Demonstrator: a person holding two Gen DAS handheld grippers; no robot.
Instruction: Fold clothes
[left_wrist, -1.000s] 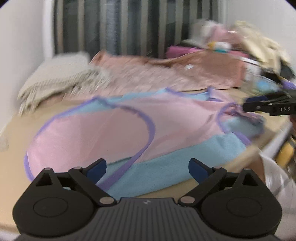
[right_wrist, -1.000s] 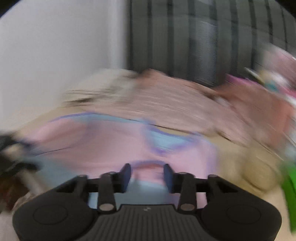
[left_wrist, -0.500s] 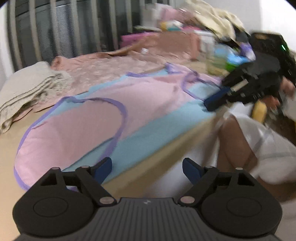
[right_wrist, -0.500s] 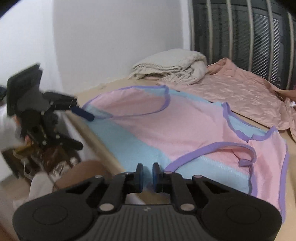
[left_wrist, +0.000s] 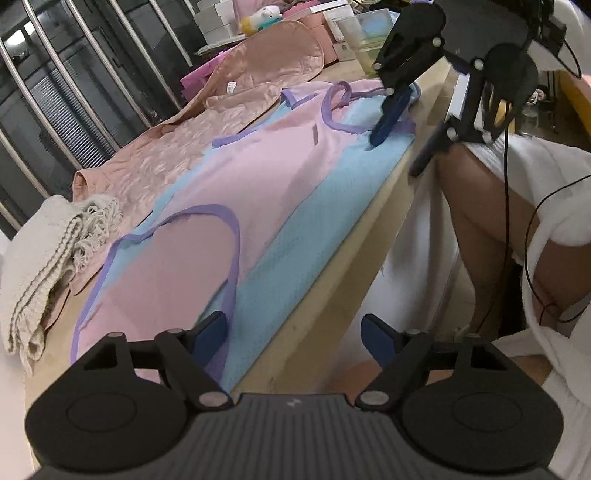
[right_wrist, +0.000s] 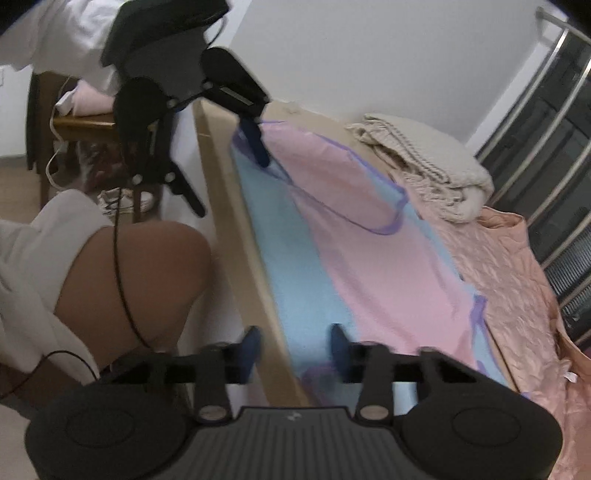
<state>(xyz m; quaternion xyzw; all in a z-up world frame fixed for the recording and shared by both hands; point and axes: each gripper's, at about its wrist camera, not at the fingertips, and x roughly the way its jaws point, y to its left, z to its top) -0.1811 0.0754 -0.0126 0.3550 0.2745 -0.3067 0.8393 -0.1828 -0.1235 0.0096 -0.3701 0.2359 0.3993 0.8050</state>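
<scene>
Both claws sit at the near edge of a pale wooden desk, one at each end of a pink and light-blue garment with purple trim that lies spread flat along that edge.

Left claw, at six o'clock in its own view, is wide apart and closing. Its left blue finger rests over the garment's purple-edged end, its right finger hangs past the desk edge, and nothing is pinched.

Right claw, at six o'clock in its own view, is narrowly apart and opening. It straddles the desk edge and the garment's blue hem; the pads do not press on the cloth.

Beyond the garment, toward twelve o'clock, lie a peach quilted cover and a folded cream knitted blanket. A person's bare leg and white clothing show beside the desk.
</scene>
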